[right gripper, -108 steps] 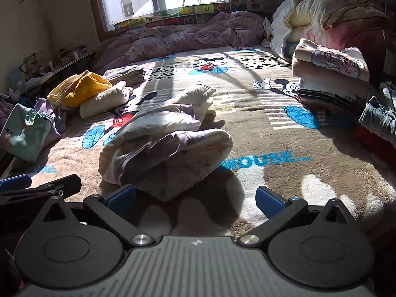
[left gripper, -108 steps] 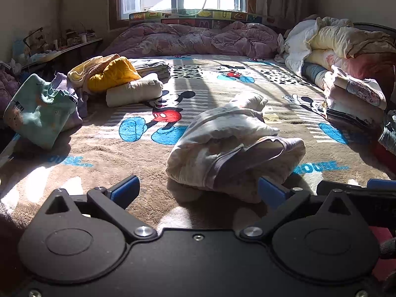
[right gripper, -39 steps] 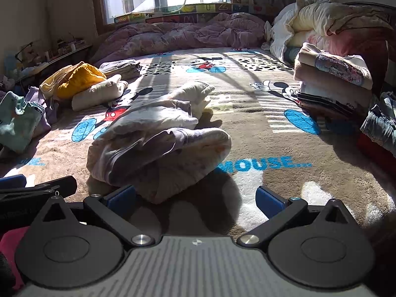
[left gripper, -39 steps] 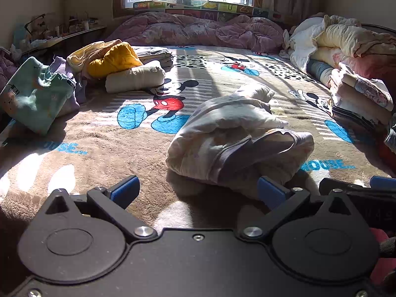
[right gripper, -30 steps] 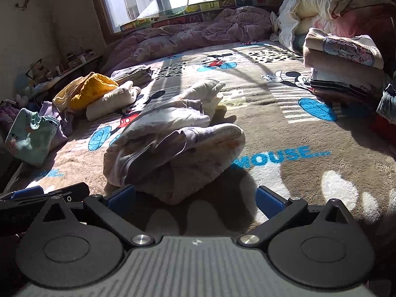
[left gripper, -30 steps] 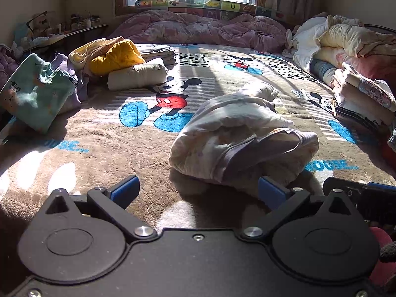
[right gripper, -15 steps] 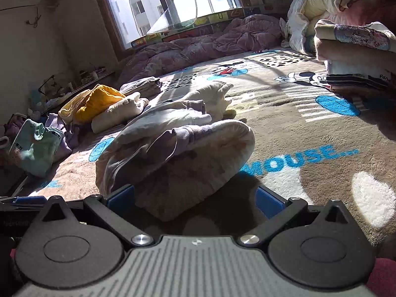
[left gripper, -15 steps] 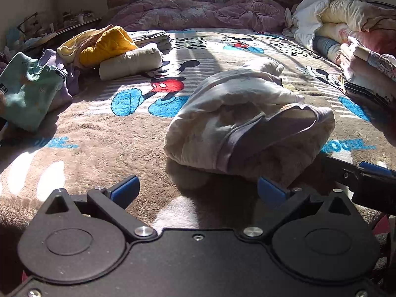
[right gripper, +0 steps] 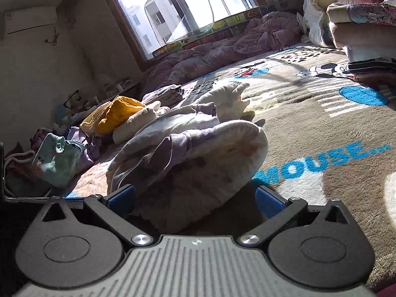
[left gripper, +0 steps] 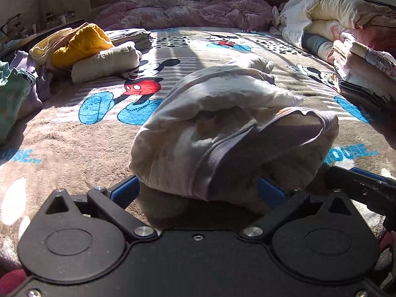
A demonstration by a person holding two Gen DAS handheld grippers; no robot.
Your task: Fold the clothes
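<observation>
Your left gripper (left gripper: 198, 193) is wide open and holds nothing, with the crumpled white and purple garment (left gripper: 230, 136) lying on the blanket (left gripper: 74, 148) right at its blue tips. Your right gripper (right gripper: 195, 199) is wide open too, empty, at the same pile. The pile hides the fingertips, so you cannot tell if they touch it.

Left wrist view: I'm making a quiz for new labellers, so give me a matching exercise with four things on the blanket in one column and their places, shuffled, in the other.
Things:
1. yellow garment
2. white roll
3. crumpled garment
4. folded stack

Places:
A. right edge
B. centre, just ahead of the open left hand-held gripper
C. far left, behind the white roll
D. left, beside the red Mickey print

Pairs: 1-C, 2-D, 3-B, 4-A
</observation>
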